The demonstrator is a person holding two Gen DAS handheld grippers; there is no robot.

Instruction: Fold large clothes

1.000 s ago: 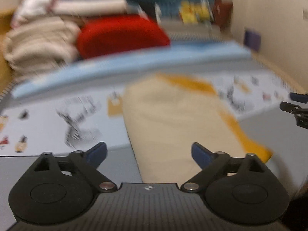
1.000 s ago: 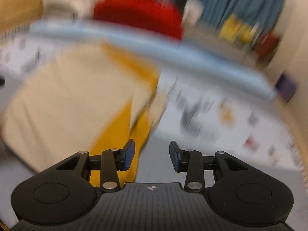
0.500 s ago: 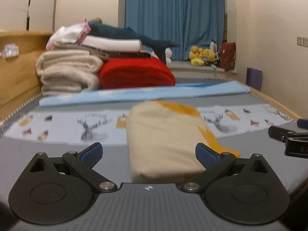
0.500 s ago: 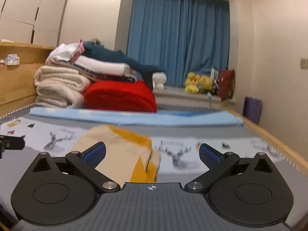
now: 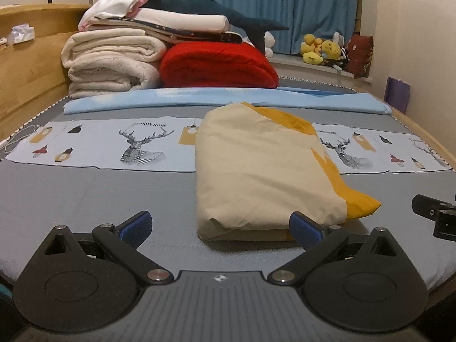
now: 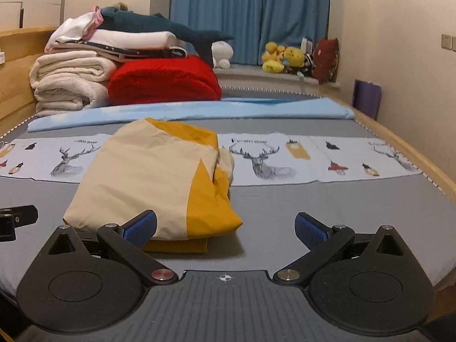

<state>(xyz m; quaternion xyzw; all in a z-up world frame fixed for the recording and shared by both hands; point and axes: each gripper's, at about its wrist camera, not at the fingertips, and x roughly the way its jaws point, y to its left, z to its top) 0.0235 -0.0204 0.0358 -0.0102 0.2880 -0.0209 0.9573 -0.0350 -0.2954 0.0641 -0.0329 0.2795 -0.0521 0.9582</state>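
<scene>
A cream and mustard-yellow garment [image 5: 265, 171] lies folded into a thick rectangle on the grey bed cover [image 5: 99, 193]. In the left wrist view my left gripper [image 5: 221, 228] stands open just short of the garment's near edge, with nothing between its blue pads. The right wrist view shows the same garment [image 6: 154, 176] left of centre, its yellow corner nearest. My right gripper [image 6: 225, 228] is wide open there, holding nothing; its left pad [image 6: 141, 228] overlaps the garment's near edge in the picture, and whether it touches is unclear. Each view catches the other gripper at its side edge.
At the back stand folded cream blankets [image 5: 111, 62], a red blanket [image 5: 216, 65] and a dark plush shark [image 5: 211, 8]. A light blue sheet [image 5: 216, 99] and a deer-print strip [image 5: 114, 145] cross the bed. Wooden bed frame on both sides; plush toys [image 6: 282, 57] sit by the blue curtain.
Both grippers have pulled back from the garment, which now lies folded and still. The right gripper's jaws went from nearly closed to wide open. Motion blur is gone.
</scene>
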